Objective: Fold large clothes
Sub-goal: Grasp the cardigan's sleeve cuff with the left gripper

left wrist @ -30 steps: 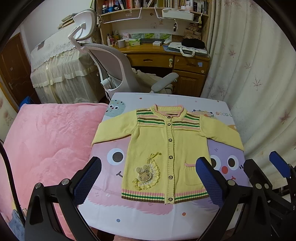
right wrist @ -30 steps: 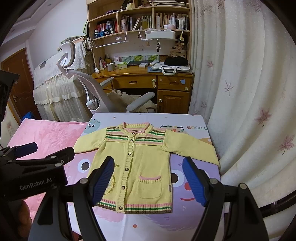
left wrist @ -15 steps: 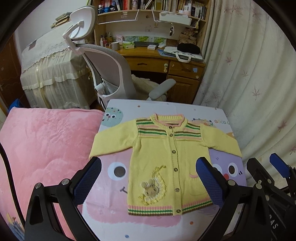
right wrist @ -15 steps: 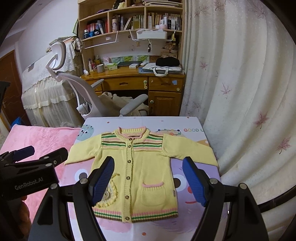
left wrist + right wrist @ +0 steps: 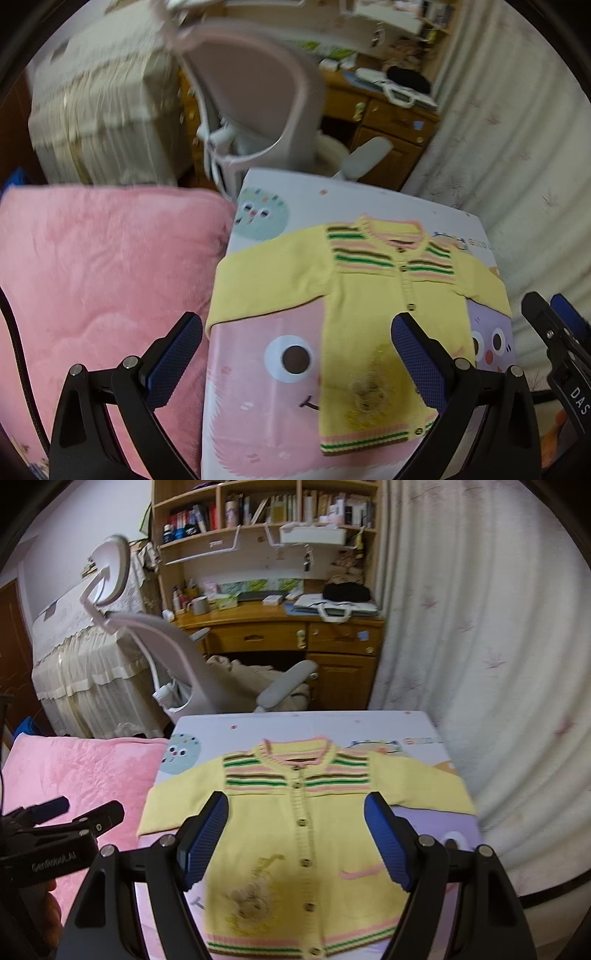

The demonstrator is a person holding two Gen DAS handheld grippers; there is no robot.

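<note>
Flat on the cartoon-print table (image 5: 388, 723), the yellow knit cardigan (image 5: 295, 834) lies spread, sleeves out; left gripper (image 5: 297, 365) and right gripper (image 5: 295, 842) hover above it, fingers released, empty.

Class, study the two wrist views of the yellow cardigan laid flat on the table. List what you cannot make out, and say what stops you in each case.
- Cardigan hem corner, left wrist view: covered by the left tongs.
- Rabbit patch, both views: smeared by motion blur.
- Cardigan pocket, right wrist view: partly behind a finger of the right tongs.
- Printed words on the table: blurred, and cut short by the far edge.
- Book titles on the shelf: too small.
</note>
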